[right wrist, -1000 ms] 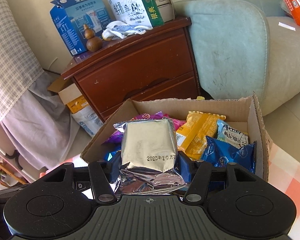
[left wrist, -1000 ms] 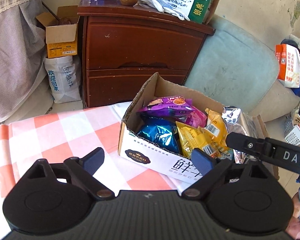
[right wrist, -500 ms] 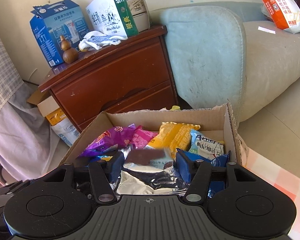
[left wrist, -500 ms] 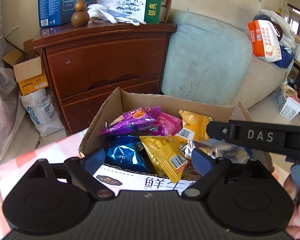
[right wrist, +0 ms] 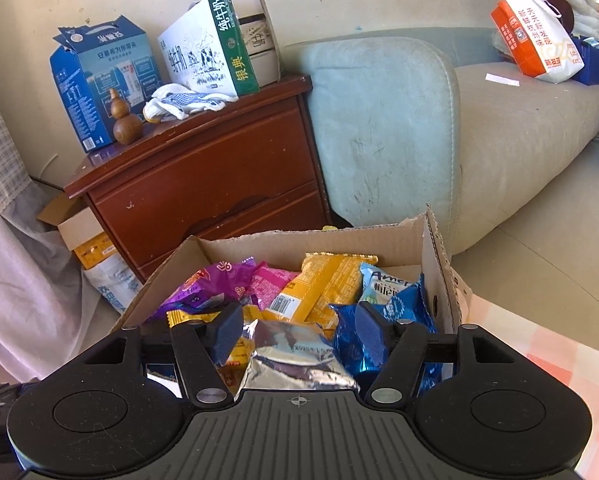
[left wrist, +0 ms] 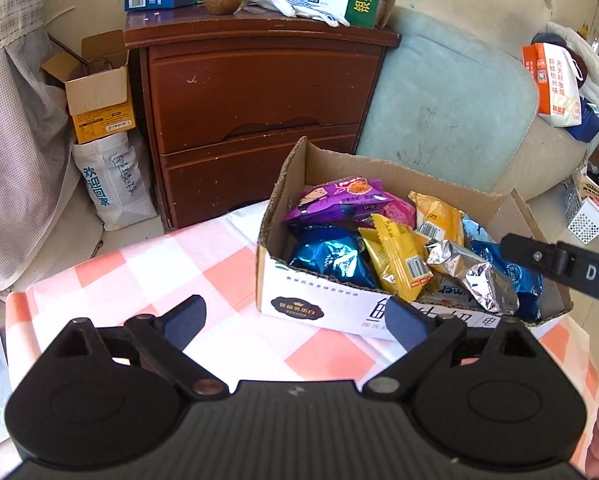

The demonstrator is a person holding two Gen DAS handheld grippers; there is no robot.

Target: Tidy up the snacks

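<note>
Right gripper [right wrist: 297, 336], fingers spread and grasping nothing, poised over the near end of the cardboard box [right wrist: 431, 248]; the silver foil packet [right wrist: 295, 356] lies free in the box directly below and between the two finger pads, touching neither. Left gripper [left wrist: 295, 320], likewise spread wide and empty, held above the pink-and-white checked tablecloth [left wrist: 159, 264] just short of the box's printed front wall [left wrist: 339, 308]; seen from this side, the silver foil packet [left wrist: 471, 276] rests on top of the other snacks at the box's right end, beyond the left gripper's right finger and beside the black arm of the right gripper [left wrist: 559, 264]. Around the foil packet, in the same box: a blue packet [left wrist: 327, 256], a yellow packet [left wrist: 399, 260], a purple packet [left wrist: 339, 200] and a light blue packet [right wrist: 383, 284], all loosely heaped. Behind the box, a brown wooden cabinet [left wrist: 259, 92] bearing a milk carton [right wrist: 211, 52] and a wooden gourd [right wrist: 125, 120]; to its right, a pale green sofa [right wrist: 399, 128] with an orange-and-white bag [right wrist: 539, 44] on its seat
</note>
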